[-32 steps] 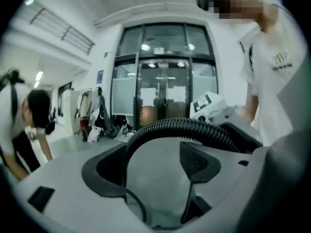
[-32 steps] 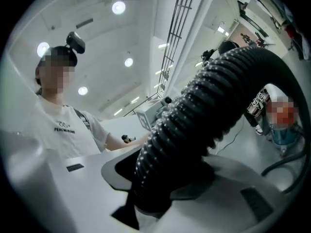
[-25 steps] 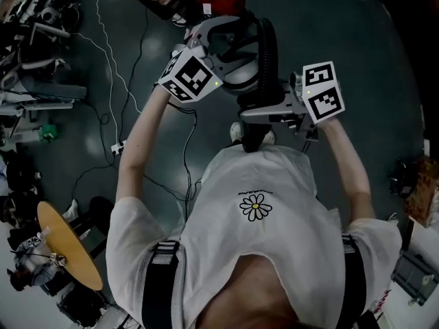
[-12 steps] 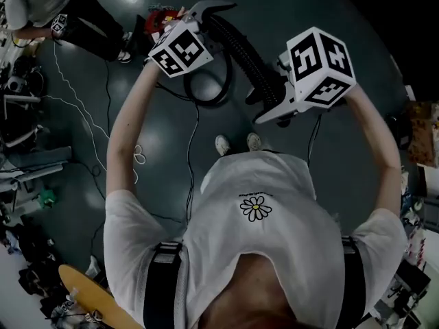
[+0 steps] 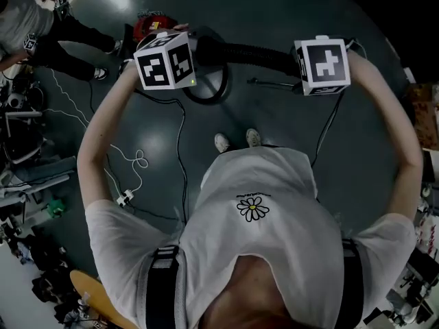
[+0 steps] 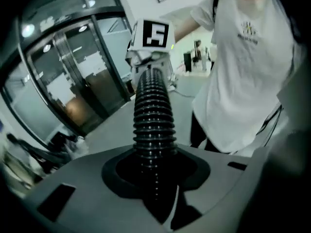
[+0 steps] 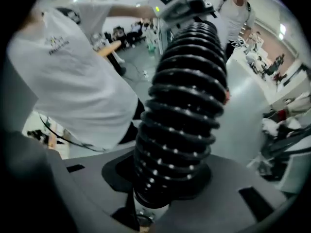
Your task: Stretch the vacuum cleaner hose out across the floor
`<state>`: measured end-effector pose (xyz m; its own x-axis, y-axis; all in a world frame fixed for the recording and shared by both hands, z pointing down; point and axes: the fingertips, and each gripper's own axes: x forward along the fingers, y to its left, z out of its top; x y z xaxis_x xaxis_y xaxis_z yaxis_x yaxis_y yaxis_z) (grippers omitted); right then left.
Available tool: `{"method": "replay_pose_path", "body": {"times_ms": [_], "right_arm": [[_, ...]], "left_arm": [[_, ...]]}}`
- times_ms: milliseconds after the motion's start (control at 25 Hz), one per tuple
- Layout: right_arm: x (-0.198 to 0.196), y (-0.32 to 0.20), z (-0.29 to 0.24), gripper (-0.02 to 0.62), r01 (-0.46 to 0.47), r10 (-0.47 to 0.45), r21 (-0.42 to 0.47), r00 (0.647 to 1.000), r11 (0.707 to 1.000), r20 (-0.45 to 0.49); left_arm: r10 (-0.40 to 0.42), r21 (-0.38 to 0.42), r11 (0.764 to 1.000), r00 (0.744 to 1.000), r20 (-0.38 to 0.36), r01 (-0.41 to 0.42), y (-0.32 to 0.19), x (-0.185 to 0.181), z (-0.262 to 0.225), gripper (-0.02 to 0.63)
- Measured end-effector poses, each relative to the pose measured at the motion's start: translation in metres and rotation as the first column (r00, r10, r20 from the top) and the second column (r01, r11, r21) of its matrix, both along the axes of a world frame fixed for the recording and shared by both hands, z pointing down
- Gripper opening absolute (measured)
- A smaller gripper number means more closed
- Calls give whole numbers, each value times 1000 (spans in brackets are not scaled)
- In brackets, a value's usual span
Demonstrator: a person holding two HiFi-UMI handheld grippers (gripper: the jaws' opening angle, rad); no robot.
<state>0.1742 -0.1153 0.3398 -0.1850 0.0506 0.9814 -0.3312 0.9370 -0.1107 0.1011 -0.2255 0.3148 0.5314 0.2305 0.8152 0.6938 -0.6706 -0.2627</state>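
A black ribbed vacuum hose (image 5: 254, 52) runs nearly straight between my two grippers, held at chest height above the floor. My left gripper (image 5: 168, 60) is at the hose's left end; in the left gripper view the hose (image 6: 153, 115) passes through the round notch of the left gripper (image 6: 155, 178), whose jaws are closing round it. My right gripper (image 5: 321, 66) grips the other end. There the hose (image 7: 187, 106) fills the notch of the right gripper (image 7: 170, 188). A loop of hose (image 5: 206, 88) lies on the floor below.
The red vacuum body (image 5: 152, 26) sits on the floor beyond the left gripper. A bystander (image 5: 27, 19) stands at top left. Black cables (image 5: 180, 156), a white cord (image 5: 134, 163) and a power strip (image 5: 125, 199) lie near my shoes (image 5: 236, 141). Equipment clutter (image 5: 20, 149) lines the left.
Both grippers have spread apart sideways. The hose, bent and slanting before, is now pulled level between them. The view has swung, so the vacuum body sits further left.
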Motion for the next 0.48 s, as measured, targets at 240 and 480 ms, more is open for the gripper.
{"method": "replay_pose_path", "body": {"times_ms": [240,480], "right_arm": [[28,-140,-52,161,245,-162,667,969,704,-184],[-84,-135,-128,161,73,-527,968,847,241,67]], "left_arm": [[-59,-727,663,981,186,177,121,-16,-18,135],[-129,-995,86,990,-55,-44,233,17,-110,95]]}}
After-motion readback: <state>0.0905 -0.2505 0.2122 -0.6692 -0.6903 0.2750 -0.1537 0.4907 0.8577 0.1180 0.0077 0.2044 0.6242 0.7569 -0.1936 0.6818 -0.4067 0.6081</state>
